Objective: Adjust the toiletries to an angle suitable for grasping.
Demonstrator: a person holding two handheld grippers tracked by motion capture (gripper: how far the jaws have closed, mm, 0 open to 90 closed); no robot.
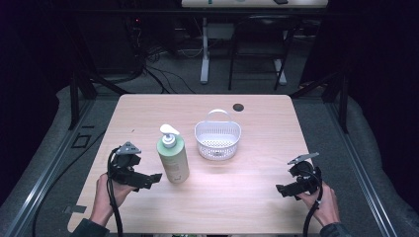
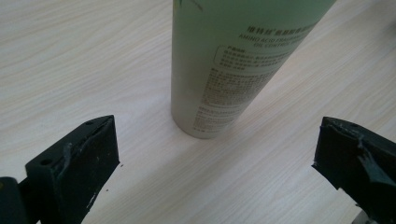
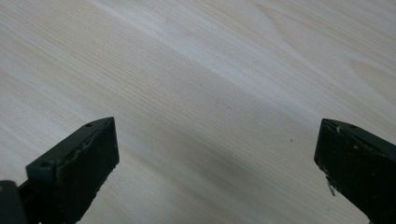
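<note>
The left tongs [image 2: 215, 154] are gaping wide over the table [image 2: 70, 56], gripping nothing, with the green pump bottle [image 2: 224, 65] standing upright just ahead of them, untouched. The right tongs [image 3: 217, 154] are hanging equally wide and empty, well apart from the bottle. The white basket [image 1: 218, 138] is sitting beyond the bottle.
</note>
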